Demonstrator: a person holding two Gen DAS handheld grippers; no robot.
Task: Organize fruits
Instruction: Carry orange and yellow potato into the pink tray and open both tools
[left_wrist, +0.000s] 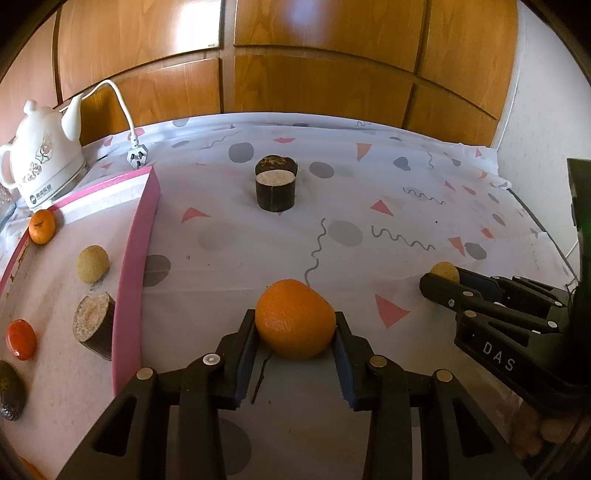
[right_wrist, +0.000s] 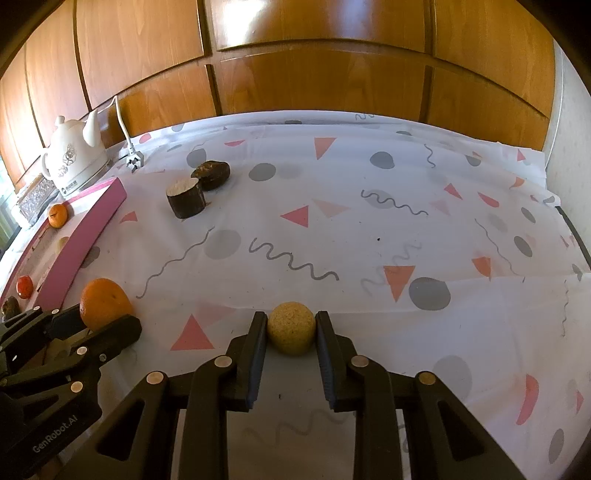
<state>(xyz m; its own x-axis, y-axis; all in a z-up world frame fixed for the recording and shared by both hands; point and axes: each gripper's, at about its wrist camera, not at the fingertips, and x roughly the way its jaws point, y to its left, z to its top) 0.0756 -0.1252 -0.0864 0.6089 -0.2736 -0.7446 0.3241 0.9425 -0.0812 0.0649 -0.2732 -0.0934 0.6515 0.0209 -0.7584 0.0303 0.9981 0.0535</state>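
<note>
My left gripper is shut on a large orange, low over the patterned tablecloth; the orange also shows in the right wrist view. My right gripper is shut on a tan round fruit, seen from the left wrist too. A pink-edged tray at the left holds a small tangerine, a tan ball fruit, a dark cut cylinder, a red fruit and a dark fruit.
Two dark cut cylinders stand mid-table, beyond the grippers. A white teapot-style kettle with cord and plug sits at the back left. Wooden panels back the table.
</note>
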